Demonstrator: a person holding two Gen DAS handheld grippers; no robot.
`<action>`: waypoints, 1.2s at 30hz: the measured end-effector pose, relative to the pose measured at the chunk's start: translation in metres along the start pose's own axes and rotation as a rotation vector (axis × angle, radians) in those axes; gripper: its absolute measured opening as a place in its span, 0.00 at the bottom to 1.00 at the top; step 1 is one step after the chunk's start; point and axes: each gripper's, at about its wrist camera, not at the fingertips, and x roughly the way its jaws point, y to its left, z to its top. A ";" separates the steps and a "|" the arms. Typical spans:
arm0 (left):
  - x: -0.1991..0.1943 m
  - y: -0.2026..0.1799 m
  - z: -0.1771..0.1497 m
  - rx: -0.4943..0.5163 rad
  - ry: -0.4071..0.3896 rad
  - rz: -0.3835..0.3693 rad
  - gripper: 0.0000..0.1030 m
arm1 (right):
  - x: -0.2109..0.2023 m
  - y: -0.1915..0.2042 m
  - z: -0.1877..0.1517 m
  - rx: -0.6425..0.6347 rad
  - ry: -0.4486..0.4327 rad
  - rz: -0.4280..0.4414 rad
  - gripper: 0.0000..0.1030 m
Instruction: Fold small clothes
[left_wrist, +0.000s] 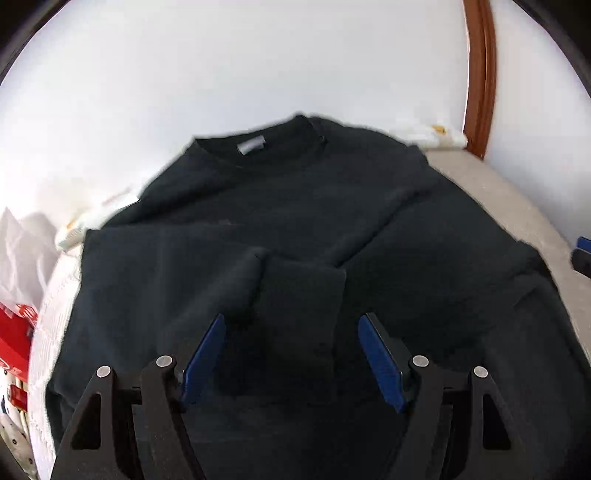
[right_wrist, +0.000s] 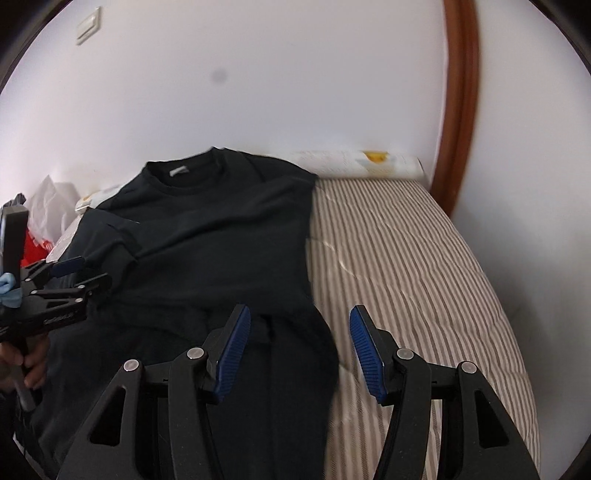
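Lying under spread left gripper (left_wrist: 291, 325): black sweatshirt (left_wrist: 295, 206).

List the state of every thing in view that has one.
Black sweatshirt: flat on the bed, neck away, both sleeves folded in across the body.
Left tool: open, holds nothing.
Right tool: open, holds nothing.
Striped mattress: bare beside the sweatshirt.
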 end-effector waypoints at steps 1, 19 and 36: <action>0.004 -0.001 0.000 -0.002 0.013 0.003 0.69 | 0.000 -0.005 -0.003 0.017 0.007 0.008 0.54; 0.001 0.030 0.009 -0.052 -0.025 0.057 0.15 | -0.003 0.013 0.000 0.010 0.039 0.029 0.54; -0.032 0.234 -0.039 -0.421 -0.030 0.067 0.31 | 0.002 0.077 0.024 -0.075 0.036 -0.018 0.54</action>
